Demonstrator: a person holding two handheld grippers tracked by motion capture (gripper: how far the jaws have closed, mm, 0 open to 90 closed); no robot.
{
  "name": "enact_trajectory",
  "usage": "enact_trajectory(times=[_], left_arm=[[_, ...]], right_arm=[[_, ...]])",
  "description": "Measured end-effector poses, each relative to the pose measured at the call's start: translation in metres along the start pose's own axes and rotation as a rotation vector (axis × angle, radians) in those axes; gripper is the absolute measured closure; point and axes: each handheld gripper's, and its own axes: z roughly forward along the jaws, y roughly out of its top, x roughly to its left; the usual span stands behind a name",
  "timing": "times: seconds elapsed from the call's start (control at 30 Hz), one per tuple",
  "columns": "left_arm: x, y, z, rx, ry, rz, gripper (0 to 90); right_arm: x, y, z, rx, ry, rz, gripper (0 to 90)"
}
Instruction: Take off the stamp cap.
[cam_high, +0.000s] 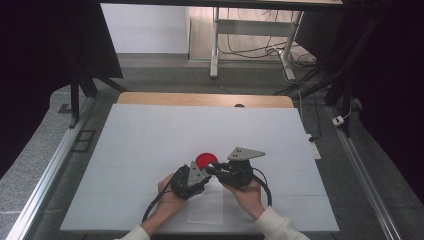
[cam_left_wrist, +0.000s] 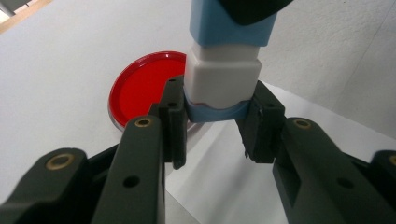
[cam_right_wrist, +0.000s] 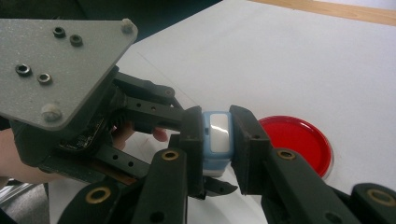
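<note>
Both grippers clamp one small blue-and-white block (cam_left_wrist: 223, 70) just beside the red lid (cam_high: 206, 160), its long axis running gripper to gripper. The left gripper (cam_left_wrist: 215, 122) pinches one end, the right gripper (cam_right_wrist: 217, 140) the other, hands angled inward over the white table (cam_high: 150, 145).

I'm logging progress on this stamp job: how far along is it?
Done: the blue-and-white stamp is off the table. In hand: the left gripper and right gripper each clamp one end. Left: nothing printed on the white sheet yet; the red ink pad sits apart.
</note>
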Motion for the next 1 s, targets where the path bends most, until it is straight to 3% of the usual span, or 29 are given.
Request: enact_trajectory(times=[0.3, 0.5, 0.57, 0.6, 0.7, 1.0], left_arm=[[0.0, 0.0, 0.0, -0.002, -0.011, -0.018, 64.7], [-0.001, 0.0, 0.0, 0.004, -0.009, -0.003, 64.8], [-0.002, -0.002, 0.003, 0.044, 0.009, 0.027, 65.0], [-0.003, -0.003, 0.006, 0.059, 0.01, 0.03, 65.0], [-0.001, -0.002, 0.003, 0.021, -0.037, -0.029, 65.0], [0.001, -0.002, 0.001, 0.013, -0.02, -0.02, 64.9]], right_arm=[[0.001, 0.001, -0.001, 0.001, -0.004, -0.007, 74.8], [0.002, 0.001, -0.001, 0.008, -0.007, -0.016, 74.8], [0.001, 0.001, -0.002, -0.006, -0.012, -0.017, 75.0], [0.001, 0.002, -0.004, -0.024, -0.037, -0.031, 74.9], [-0.003, 0.009, -0.015, -0.059, -0.056, -0.026, 75.0], [-0.007, 0.007, -0.015, -0.052, -0.05, -0.011, 75.0]])
